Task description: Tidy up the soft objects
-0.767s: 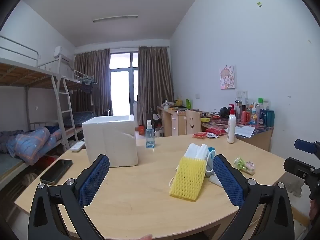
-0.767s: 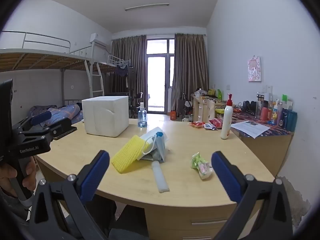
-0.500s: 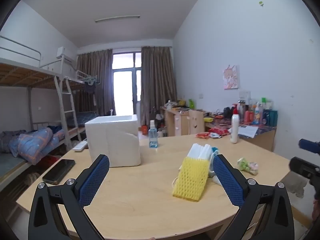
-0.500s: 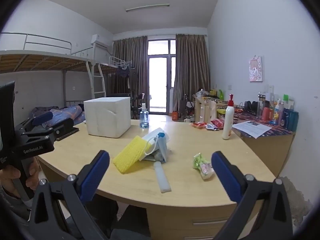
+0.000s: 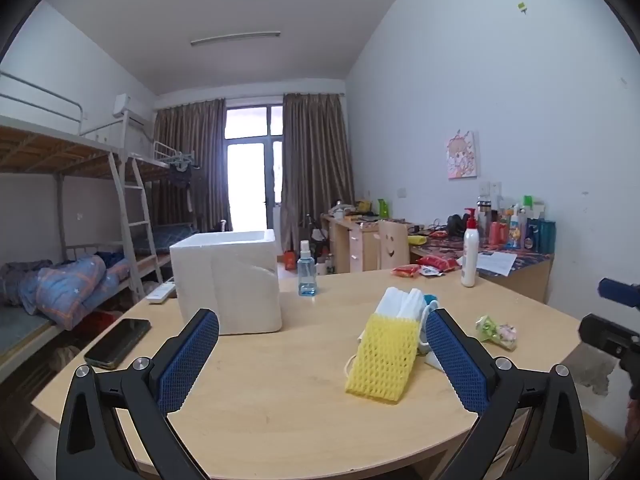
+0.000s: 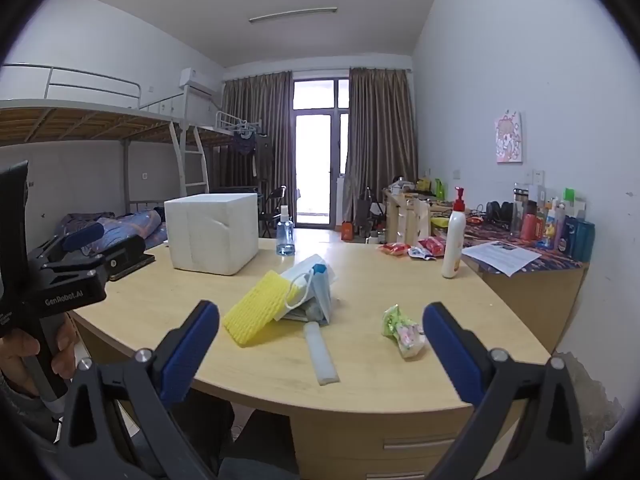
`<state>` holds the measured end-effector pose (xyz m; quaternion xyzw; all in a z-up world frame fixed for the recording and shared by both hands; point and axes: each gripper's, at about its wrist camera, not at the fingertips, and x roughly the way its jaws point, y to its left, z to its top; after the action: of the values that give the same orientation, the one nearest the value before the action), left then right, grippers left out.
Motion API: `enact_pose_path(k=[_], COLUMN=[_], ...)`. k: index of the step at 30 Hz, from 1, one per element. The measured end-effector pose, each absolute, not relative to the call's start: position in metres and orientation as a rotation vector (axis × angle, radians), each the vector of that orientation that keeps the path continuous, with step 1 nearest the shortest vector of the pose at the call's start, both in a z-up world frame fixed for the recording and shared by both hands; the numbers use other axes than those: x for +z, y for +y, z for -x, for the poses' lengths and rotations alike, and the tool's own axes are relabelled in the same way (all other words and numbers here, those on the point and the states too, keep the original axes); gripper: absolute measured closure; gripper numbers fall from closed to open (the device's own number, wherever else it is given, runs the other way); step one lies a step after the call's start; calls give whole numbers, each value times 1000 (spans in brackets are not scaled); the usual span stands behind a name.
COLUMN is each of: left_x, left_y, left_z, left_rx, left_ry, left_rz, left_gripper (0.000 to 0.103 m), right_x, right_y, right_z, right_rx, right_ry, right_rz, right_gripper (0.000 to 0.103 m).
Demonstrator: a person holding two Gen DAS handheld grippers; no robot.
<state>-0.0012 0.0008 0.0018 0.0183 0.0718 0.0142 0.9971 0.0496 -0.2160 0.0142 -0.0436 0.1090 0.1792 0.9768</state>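
White "GenRobot.AI" lettering marks the left gripper [image 6: 76, 256]; both grippers' jaws gape wide, right gripper [image 6: 320, 344] included.

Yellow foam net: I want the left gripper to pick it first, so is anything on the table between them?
Nothing visible blocks it. The left gripper is open, and only bare table lies before the yellow foam net, which leans on the face masks behind it.
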Motion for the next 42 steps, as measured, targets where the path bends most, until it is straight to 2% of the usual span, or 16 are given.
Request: enact_pose_path(k=[42], left_x=[3], left_y=[1], left_z=[-3], left_rx=[33], left_ry=[144], left_rz=[-27], left_gripper=[0], right_x=[20], right_y=[-219], right_z=[-42], right_rx=[364], right_ry=[162], right_rz=[65], right_gripper=[0])
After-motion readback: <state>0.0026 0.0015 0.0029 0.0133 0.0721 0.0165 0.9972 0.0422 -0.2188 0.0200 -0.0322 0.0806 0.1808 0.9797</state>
